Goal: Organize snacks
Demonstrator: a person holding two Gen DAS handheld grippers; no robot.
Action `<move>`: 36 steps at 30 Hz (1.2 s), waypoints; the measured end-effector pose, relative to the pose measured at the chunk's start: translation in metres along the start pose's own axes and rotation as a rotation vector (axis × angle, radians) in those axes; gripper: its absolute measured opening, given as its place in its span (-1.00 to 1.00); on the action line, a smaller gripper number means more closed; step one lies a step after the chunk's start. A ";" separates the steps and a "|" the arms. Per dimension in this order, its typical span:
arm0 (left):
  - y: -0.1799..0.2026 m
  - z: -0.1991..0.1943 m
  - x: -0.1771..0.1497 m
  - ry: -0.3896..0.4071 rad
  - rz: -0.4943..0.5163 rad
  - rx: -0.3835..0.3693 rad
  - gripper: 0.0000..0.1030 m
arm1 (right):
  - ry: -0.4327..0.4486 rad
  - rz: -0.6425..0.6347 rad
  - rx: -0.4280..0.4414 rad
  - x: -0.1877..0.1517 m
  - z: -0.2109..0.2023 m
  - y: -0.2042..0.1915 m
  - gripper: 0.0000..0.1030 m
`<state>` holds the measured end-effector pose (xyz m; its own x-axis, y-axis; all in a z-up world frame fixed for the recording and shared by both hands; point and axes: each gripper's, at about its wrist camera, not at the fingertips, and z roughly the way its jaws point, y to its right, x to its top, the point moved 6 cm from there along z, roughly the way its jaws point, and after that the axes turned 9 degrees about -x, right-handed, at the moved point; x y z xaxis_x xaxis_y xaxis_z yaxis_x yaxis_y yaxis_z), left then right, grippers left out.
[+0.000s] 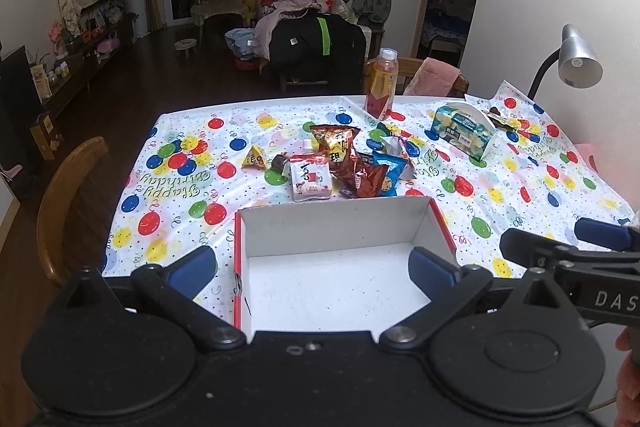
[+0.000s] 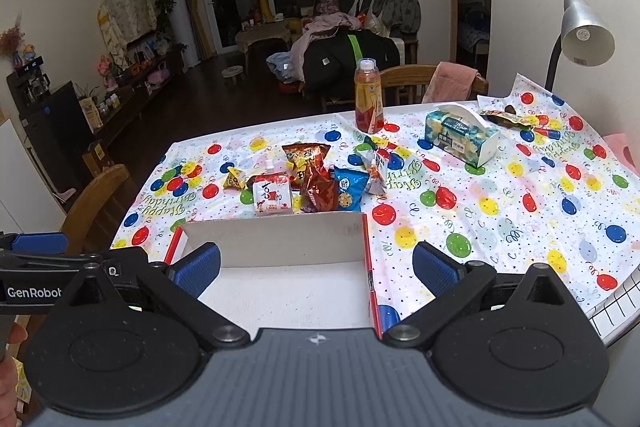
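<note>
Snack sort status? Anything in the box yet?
Nothing done: the white box is empty. Nothing in hand either; left gripper and right gripper are both open, hovering at the box. Left to do: the whole snack pile beyond the box, including the yellow triangular packet and the blue cookie bag, all on the balloon tablecloth.

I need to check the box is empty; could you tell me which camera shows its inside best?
The left wrist view: the box sits centred between the open fingers, its white floor bare. In the right wrist view the box is off to the left, partly hidden by a finger.
</note>
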<state>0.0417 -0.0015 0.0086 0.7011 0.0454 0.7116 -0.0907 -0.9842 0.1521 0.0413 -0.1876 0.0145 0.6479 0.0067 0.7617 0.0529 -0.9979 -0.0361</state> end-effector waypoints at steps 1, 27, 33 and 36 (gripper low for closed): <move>0.000 0.000 0.000 0.001 0.002 -0.001 0.99 | 0.002 0.001 0.001 0.000 0.000 0.000 1.00; 0.001 -0.003 0.002 0.012 0.006 0.004 0.99 | 0.009 -0.004 0.009 0.007 -0.005 -0.003 1.00; 0.000 -0.003 0.003 0.010 0.001 0.006 0.99 | 0.007 -0.007 0.022 0.010 -0.003 -0.005 1.00; -0.001 -0.003 0.004 0.010 0.001 0.002 0.99 | 0.005 -0.008 0.029 0.013 -0.001 -0.003 1.00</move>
<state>0.0427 0.0000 0.0133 0.6938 0.0457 0.7187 -0.0902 -0.9846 0.1497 0.0490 -0.1842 0.0251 0.6437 0.0139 0.7652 0.0795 -0.9956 -0.0488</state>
